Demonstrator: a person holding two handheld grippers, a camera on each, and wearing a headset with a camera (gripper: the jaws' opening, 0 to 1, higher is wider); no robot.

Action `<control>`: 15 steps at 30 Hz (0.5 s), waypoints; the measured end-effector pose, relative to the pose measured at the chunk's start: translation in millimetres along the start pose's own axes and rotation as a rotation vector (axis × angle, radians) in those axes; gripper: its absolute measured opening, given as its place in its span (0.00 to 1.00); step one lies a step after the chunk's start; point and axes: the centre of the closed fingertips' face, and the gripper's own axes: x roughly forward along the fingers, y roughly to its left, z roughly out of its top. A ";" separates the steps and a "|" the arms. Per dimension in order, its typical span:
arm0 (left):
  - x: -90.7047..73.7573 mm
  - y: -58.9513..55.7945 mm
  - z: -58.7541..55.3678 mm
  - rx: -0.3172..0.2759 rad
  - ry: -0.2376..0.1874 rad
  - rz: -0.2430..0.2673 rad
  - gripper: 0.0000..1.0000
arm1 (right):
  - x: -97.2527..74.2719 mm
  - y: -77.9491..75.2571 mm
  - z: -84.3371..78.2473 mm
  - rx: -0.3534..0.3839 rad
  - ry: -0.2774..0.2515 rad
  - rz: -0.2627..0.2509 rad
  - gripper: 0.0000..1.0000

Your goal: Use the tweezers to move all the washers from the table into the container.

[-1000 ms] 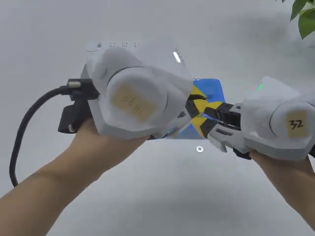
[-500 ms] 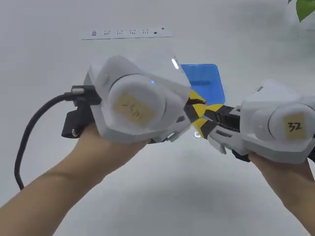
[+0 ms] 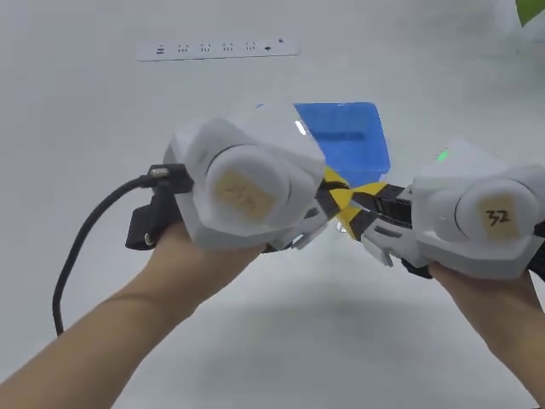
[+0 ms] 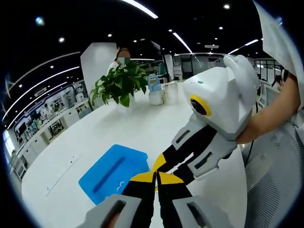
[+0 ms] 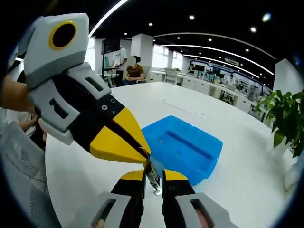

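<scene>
The two grippers meet tip to tip in front of the blue container [image 3: 341,136]. My left gripper [image 3: 332,194] is shut on thin metal tweezers [image 5: 153,178], which run from its yellow tips [image 5: 142,153] down between the jaws of my right gripper [image 5: 154,176]. The right gripper [image 3: 351,209] is shut on the same tweezers. A small washer [image 5: 157,192] seems to lie on the white table at the tweezers' point. In the left gripper view my own jaws [image 4: 156,179] stand together, touching the right gripper's tips [image 4: 159,166]. The container [image 5: 185,147] holds a small washer [image 5: 160,141].
A white power strip [image 3: 217,48] lies at the far side of the table. A black cable [image 3: 85,239] trails from the left gripper toward me. A potted plant [image 4: 118,83] stands beyond the container [image 4: 111,173]. People sit at desks in the background.
The grippers have moved nearer, off the container and over the washer. It lay in the open below the jaws a second ago and is now hidden under them in the head view.
</scene>
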 end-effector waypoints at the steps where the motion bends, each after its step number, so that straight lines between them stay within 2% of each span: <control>1: 0.9 0.2 -1.0 -0.003 0.002 0.002 0.00 | 0.2 0.2 -0.6 0.001 0.000 0.001 0.09; 7: 3.5 0.7 1.1 -0.020 -0.001 0.000 0.00 | 3.0 -0.2 -6.1 -0.007 0.015 0.019 0.08; 9: 4.0 1.3 1.3 -0.018 0.003 -0.004 0.00 | 6.2 -0.7 -11.2 -0.041 0.036 0.054 0.09; 12: 4.9 1.6 1.8 -0.009 0.009 -0.016 0.00 | 12.5 -3.9 -19.7 -0.047 0.075 0.110 0.07; 15: 6.6 3.0 2.6 0.022 0.021 -0.015 0.00 | 17.8 -4.7 -24.0 -0.058 0.089 0.135 0.08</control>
